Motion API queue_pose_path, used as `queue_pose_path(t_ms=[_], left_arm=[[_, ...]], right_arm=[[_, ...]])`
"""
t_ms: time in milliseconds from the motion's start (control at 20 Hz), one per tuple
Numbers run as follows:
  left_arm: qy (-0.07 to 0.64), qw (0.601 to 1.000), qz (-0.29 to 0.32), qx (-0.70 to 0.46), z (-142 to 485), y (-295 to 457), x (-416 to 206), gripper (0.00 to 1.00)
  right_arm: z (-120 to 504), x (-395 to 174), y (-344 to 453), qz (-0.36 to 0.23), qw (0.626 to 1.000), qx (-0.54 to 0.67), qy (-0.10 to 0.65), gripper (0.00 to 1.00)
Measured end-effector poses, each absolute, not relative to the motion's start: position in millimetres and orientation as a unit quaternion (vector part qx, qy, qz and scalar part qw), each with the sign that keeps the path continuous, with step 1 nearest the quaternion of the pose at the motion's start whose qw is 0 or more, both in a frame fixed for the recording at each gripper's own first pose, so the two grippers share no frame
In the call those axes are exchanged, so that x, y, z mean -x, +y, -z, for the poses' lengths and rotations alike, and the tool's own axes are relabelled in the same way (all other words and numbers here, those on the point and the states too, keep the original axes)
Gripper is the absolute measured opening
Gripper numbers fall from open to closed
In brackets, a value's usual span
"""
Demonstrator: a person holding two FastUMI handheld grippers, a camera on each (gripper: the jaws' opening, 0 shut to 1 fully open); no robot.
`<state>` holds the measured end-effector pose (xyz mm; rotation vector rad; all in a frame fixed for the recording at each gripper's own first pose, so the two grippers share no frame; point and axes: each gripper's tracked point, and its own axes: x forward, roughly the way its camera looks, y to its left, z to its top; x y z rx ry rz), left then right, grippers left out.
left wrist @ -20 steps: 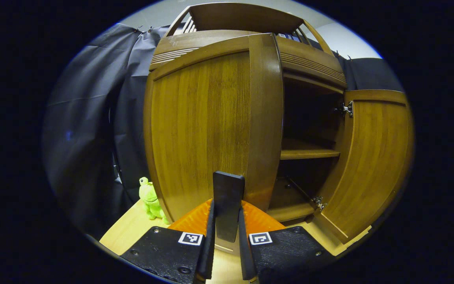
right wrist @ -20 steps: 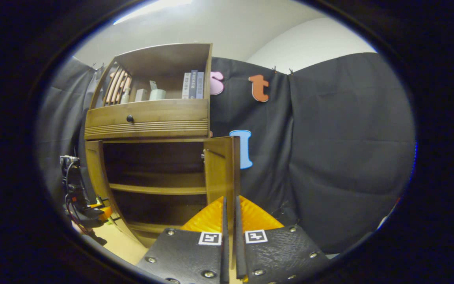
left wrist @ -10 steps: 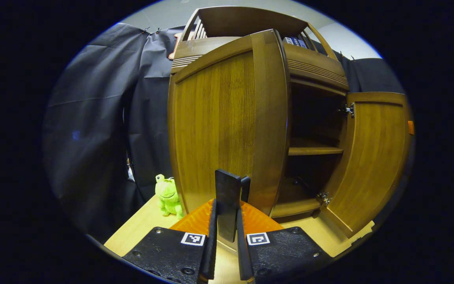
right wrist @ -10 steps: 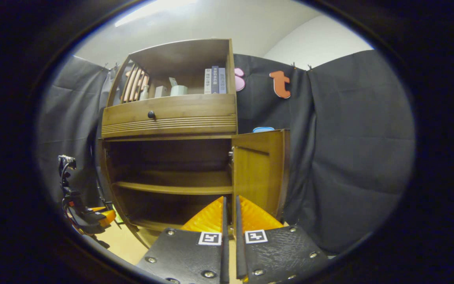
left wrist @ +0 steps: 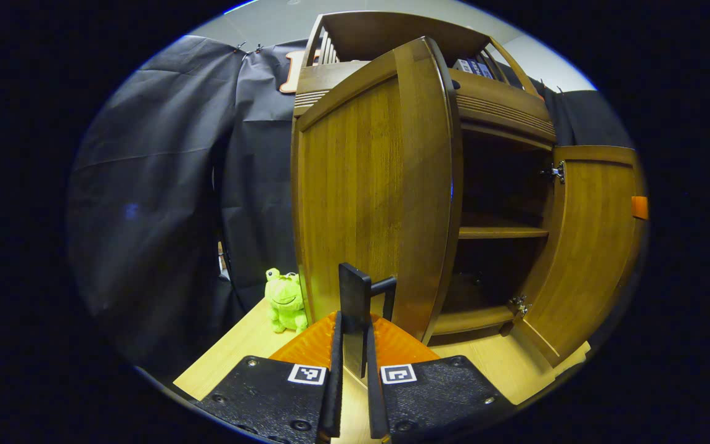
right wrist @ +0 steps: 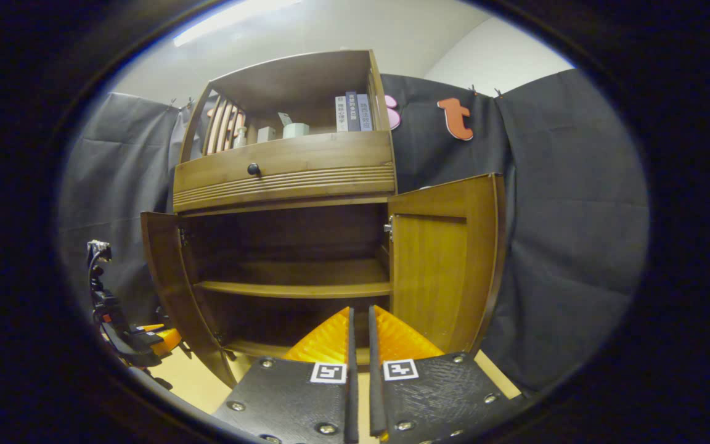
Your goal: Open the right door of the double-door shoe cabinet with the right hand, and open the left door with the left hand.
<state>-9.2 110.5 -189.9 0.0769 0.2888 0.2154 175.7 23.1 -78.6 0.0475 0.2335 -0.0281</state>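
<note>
Doors (right wrist: 438,265) stand wide; left tool (left wrist: 351,345) clamps the left door's handle (left wrist: 355,320), right tool (right wrist: 359,370) pressed together.

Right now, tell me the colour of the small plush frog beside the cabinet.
Bright lime green; the plush frog shows best in the left gripper view.

- A recording booth dressed as a home corner: black cloth (right wrist: 564,234) is pinned up as walls, with a plain white wall (right wrist: 490,58) above.
- A wooden shoe cabinet (right wrist: 287,179) stands on a light wood floor board (left wrist: 238,351), books (right wrist: 352,112) on its top shelf.
- A green plush frog (left wrist: 286,300) sits by the cabinet's corner.
</note>
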Motion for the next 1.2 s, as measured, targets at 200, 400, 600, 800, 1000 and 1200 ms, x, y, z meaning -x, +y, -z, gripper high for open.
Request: queue_pose_path(t_ms=[200, 400, 600, 800, 1000, 1200], left_arm=[[0.144, 0.981, -0.128, -0.04, 187, 128, 21, 0.16], [0.143, 0.978, -0.145, -0.036, 184, 145, 31, 0.11], [0.137, 0.981, -0.135, -0.022, 181, 154, 39, 0.1], [0.126, 0.982, -0.136, -0.046, 171, 171, 56, 0.09], [0.122, 0.979, -0.158, -0.046, 163, 181, 58, 0.13], [0.118, 0.976, -0.18, -0.045, 157, 197, 72, 0.09]], right_arm=[[82, -183, 39, -0.008, 0.993, -0.026, 0.118, 0.08], [87, -187, 55, -0.027, 0.992, -0.031, 0.123, 0.08], [89, -189, 67, -0.043, 0.99, -0.038, 0.127, 0.08], [91, -190, 81, -0.058, 0.989, -0.046, 0.13, 0.08], [94, -190, 92, -0.073, 0.987, -0.049, 0.134, 0.08], [95, -189, 99, -0.08, 0.986, -0.053, 0.136, 0.08]])
